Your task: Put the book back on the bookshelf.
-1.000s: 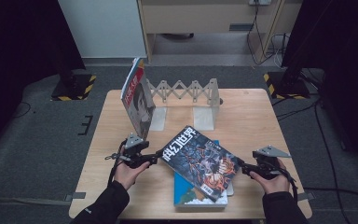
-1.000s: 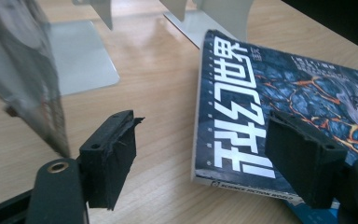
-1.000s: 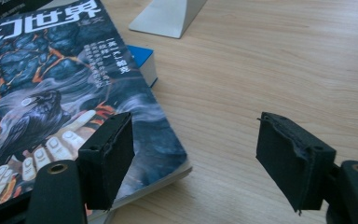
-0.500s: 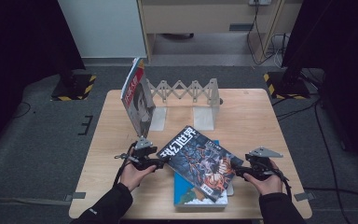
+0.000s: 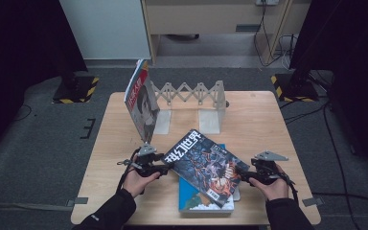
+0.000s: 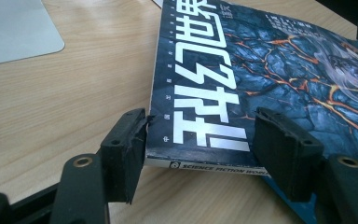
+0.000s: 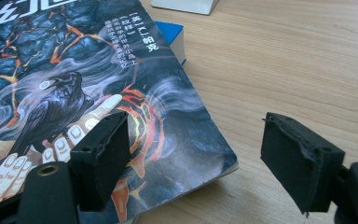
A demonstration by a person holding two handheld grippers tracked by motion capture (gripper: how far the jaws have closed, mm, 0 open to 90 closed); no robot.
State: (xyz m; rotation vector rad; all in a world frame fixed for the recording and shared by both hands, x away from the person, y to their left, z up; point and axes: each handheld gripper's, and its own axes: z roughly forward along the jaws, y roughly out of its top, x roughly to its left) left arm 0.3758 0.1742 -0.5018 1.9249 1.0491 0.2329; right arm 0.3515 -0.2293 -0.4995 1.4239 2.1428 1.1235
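Note:
A dark-covered magazine [image 5: 203, 165] with a raven and lava pattern lies askew on a blue book [image 5: 206, 203] near the table's front. My left gripper [image 5: 166, 167] is at its left corner. In the left gripper view the left gripper [image 6: 205, 135] straddles that corner of the magazine [image 6: 261, 70]. Its jaws have just been closing, one pad [image 6: 130, 149] touches the spine and the other hovers over the cover. My right gripper [image 5: 245, 176] is open at the right corner. In the right gripper view the right gripper [image 7: 200, 154] has just widened slightly around the cover's corner [image 7: 186, 144], one pad over the cover, one over bare wood.
An accordion book rack [image 5: 191, 92] with two metal end plates [image 5: 210, 122] stands at the back of the wooden table [image 5: 268, 124]. A red-and-white magazine [image 5: 141, 103] leans upright at its left end. The rack's grey plate [image 6: 14, 28] lies left of my left gripper.
Both grippers have edged inward to the magazine's two near corners. The left jaws have narrowed around the left corner. The magazine and the book have not moved.

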